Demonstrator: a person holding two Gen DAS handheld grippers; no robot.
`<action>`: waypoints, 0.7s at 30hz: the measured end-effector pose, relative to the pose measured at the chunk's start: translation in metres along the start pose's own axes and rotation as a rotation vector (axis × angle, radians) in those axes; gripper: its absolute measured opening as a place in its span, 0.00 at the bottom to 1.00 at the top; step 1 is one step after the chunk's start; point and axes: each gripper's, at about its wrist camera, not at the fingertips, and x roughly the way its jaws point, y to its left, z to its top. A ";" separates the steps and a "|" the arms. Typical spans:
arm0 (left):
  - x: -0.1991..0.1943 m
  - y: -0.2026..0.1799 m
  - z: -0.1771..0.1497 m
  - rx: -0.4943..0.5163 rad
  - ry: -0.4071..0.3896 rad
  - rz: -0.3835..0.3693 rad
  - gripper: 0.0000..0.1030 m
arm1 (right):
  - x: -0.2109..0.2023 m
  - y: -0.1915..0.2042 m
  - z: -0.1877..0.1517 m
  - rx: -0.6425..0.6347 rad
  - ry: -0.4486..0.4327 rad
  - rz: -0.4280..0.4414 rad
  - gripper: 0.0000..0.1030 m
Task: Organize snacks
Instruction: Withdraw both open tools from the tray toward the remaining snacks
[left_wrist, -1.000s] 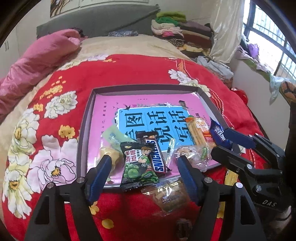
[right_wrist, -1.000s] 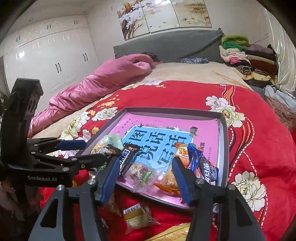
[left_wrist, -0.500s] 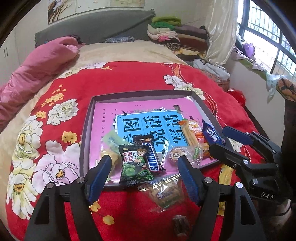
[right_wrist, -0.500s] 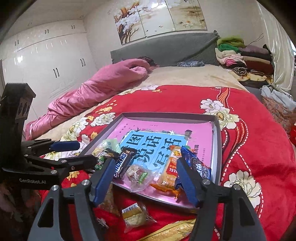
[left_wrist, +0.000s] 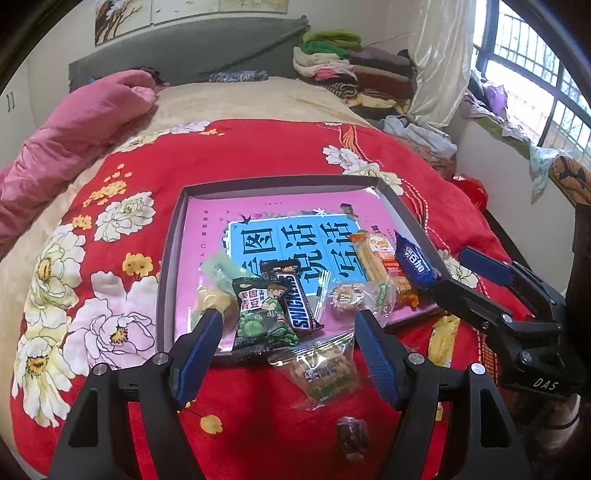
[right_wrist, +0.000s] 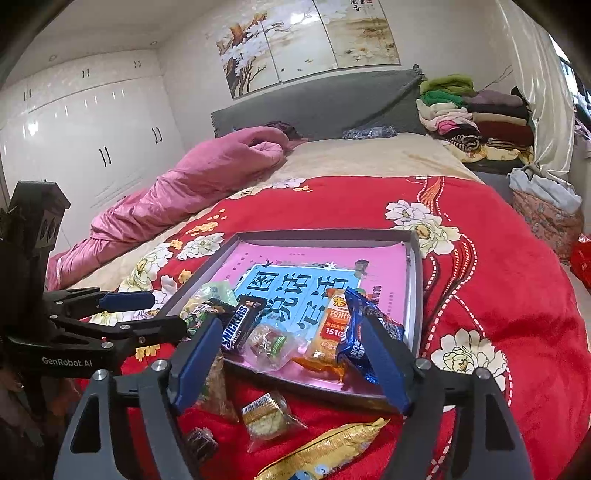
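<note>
A grey tray (left_wrist: 170, 258) with a pink and blue liner lies on the red floral blanket. Its near end holds a green pea packet (left_wrist: 263, 314), a Snickers bar (left_wrist: 297, 301), a clear-wrapped cake (left_wrist: 347, 297), an orange cracker pack (left_wrist: 380, 262) and a blue biscuit pack (left_wrist: 415, 264). A clear-wrapped pastry (left_wrist: 323, 373) and a small dark sweet (left_wrist: 352, 437) lie on the blanket before the tray. My left gripper (left_wrist: 286, 325) is open and empty above the tray's near edge. My right gripper (right_wrist: 291, 332) is open and empty; a yellow packet (right_wrist: 325, 452) and a wrapped cake (right_wrist: 264, 415) lie below it.
The tray (right_wrist: 415, 280) sits mid-bed. A pink quilt (right_wrist: 192, 184) lies at the left, folded clothes (right_wrist: 476, 118) are stacked at the head of the bed on the right. White wardrobes (right_wrist: 92, 147) stand left. The bed edge drops off on the right.
Both grippers have drawn back and up from the tray, so more of the bed and the loose snacks before the tray show. Both stay open. No snack has moved.
</note>
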 end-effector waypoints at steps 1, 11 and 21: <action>-0.001 0.000 0.000 0.001 0.000 -0.003 0.73 | -0.001 0.000 0.000 0.000 -0.001 -0.005 0.77; -0.007 -0.001 -0.014 -0.006 0.026 -0.041 0.73 | -0.014 -0.008 -0.004 0.059 0.011 -0.070 0.78; 0.001 -0.010 -0.047 0.028 0.116 -0.069 0.73 | -0.026 -0.011 -0.028 0.157 0.109 -0.097 0.78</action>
